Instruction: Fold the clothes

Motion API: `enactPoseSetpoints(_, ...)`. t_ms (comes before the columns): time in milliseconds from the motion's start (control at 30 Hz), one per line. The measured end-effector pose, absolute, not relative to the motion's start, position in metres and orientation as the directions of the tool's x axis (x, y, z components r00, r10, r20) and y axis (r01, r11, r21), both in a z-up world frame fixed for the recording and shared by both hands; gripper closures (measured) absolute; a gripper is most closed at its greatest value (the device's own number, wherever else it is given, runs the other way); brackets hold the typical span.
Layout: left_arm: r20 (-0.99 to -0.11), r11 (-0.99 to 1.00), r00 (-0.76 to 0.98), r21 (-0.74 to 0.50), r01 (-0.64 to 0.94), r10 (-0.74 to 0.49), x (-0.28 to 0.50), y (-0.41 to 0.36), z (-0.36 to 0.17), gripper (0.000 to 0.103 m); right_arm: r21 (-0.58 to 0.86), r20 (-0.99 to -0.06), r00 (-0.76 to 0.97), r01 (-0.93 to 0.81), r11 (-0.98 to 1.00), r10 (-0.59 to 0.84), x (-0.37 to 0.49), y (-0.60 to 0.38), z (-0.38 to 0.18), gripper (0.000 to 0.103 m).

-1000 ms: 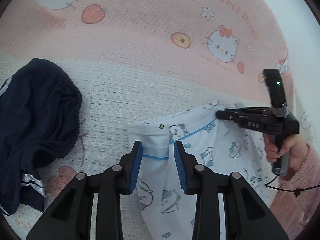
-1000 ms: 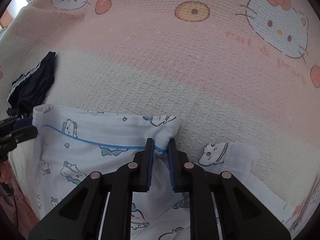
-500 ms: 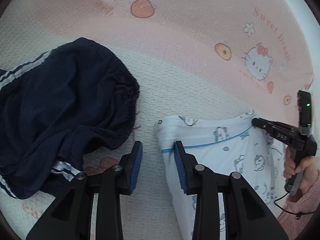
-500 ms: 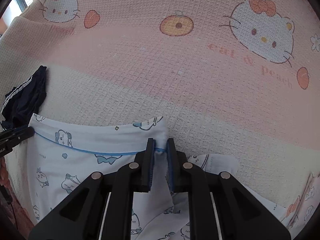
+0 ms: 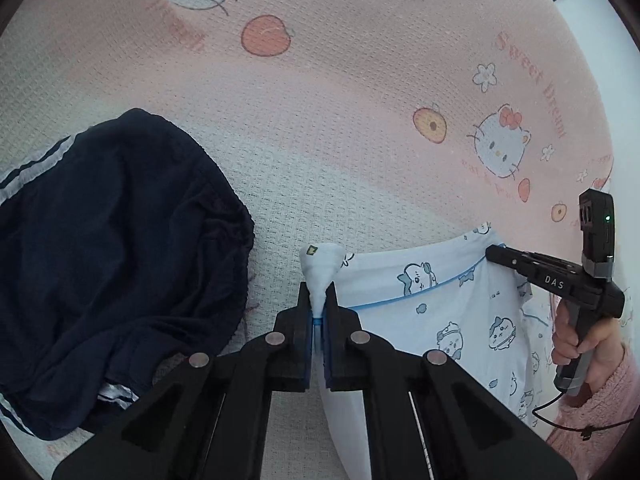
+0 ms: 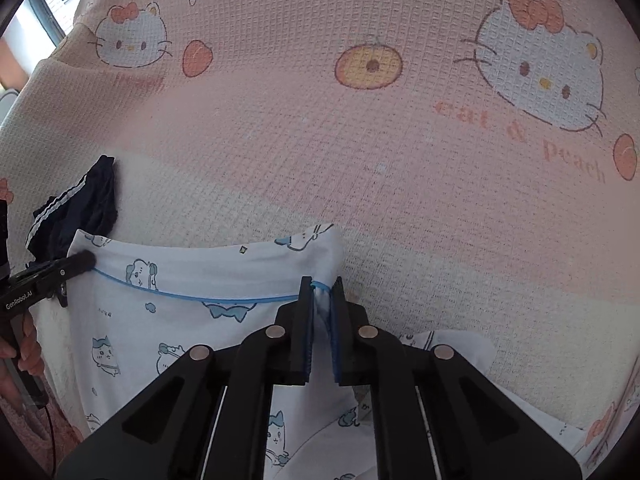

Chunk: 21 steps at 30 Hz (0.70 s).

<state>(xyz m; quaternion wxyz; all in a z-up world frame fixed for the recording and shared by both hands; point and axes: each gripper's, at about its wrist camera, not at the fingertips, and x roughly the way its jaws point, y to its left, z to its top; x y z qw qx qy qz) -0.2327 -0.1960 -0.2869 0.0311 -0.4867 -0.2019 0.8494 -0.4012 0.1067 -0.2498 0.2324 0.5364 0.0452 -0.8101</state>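
Observation:
A white garment [image 5: 432,304] with blue cartoon prints and a blue piping line lies on the bed. My left gripper [image 5: 319,292] is shut on its left top corner, the cloth bunched up between the fingers. My right gripper [image 6: 322,286] is shut on the opposite top corner of the white garment [image 6: 192,312]. In the left wrist view the right gripper [image 5: 494,254] shows at the far right, held by a hand in a pink sleeve. In the right wrist view the left gripper [image 6: 86,260] shows at the left edge. The top hem runs between the two.
A dark navy garment [image 5: 112,248] with white stripes lies crumpled left of the white one, also seen as the navy garment [image 6: 80,212]. A pink and cream waffle blanket [image 5: 340,100] with cat and peach prints covers the bed.
My left gripper was open beside the garment's left corner; it has now shut on that corner. The right gripper has stayed shut on its corner and drawn back slightly.

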Motion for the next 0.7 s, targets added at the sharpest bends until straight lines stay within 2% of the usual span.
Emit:
enactPoseSetpoints(100,-0.831,-0.912,-0.483,-0.385,0.144,0.275,-0.245,-0.202,-0.297,0.095,0.132,-0.905,-0.314,0.432,-0.892,-0.286,-0.406,0.097,-0.258,0.098)
enactPoseSetpoints(133,-0.854,-0.915,-0.449,-0.369,0.165,0.263,-0.248,-0.204,-0.303,0.091,0.113,-0.914,-0.306,0.435,-0.893,-0.265,-0.406,0.094,-0.264,0.097)
enactPoseSetpoints(167,-0.879,-0.923,-0.418,-0.332,0.193,0.229,-0.250,-0.207,-0.307,0.082,0.098,-0.921,-0.300,0.435,-0.895,-0.247,-0.406,0.093,-0.269,0.096)
enactPoseSetpoints(267,-0.866,-0.943,-0.473,-0.279,0.184,0.164,-0.236,-0.209,-0.288,0.080,0.100,-0.926,-0.289,0.434,-0.895,-0.244,-0.403,0.093,-0.273,0.088)
enactPoseSetpoints(300,-0.853,-0.953,-0.506,-0.248,0.175,0.129,-0.231,-0.206,-0.278,0.080,0.113,-0.924,-0.285,0.436,-0.893,-0.257,-0.400,0.091,-0.271,0.082)
enactPoseSetpoints(367,-0.829,-0.969,-0.550,-0.203,0.137,0.096,-0.225,-0.199,-0.266,0.080,0.139,-0.918,-0.277,0.440,-0.887,-0.282,-0.396,0.088,-0.268,0.081)
enactPoseSetpoints(467,-0.832,-0.970,-0.525,-0.239,0.047,0.180,-0.238,-0.184,-0.277,0.080,0.178,-0.909,-0.266,0.445,-0.878,-0.320,-0.390,0.083,-0.263,0.081)
enactPoseSetpoints(500,-0.849,-0.973,-0.500,-0.226,0.047,0.173,-0.244,-0.181,-0.286,0.080,0.191,-0.906,-0.262,0.447,-0.874,-0.332,-0.387,0.082,-0.261,0.082)
enactPoseSetpoints(600,-0.909,-0.990,-0.415,-0.083,0.116,0.028,-0.262,-0.174,-0.301,0.080,0.124,-0.940,-0.237,0.433,-0.893,-0.246,-0.382,0.078,-0.273,0.082)
enactPoseSetpoints(667,-0.890,-0.980,-0.453,-0.135,0.144,0.055,-0.253,-0.175,-0.280,0.080,0.141,-0.930,-0.252,0.429,-0.892,-0.268,-0.370,0.087,-0.260,0.082)
enactPoseSetpoints(700,-0.871,-0.970,-0.474,-0.207,0.124,0.125,-0.245,-0.171,-0.268,0.080,0.150,-0.921,-0.265,0.432,-0.889,-0.284,-0.361,0.093,-0.249,0.082)
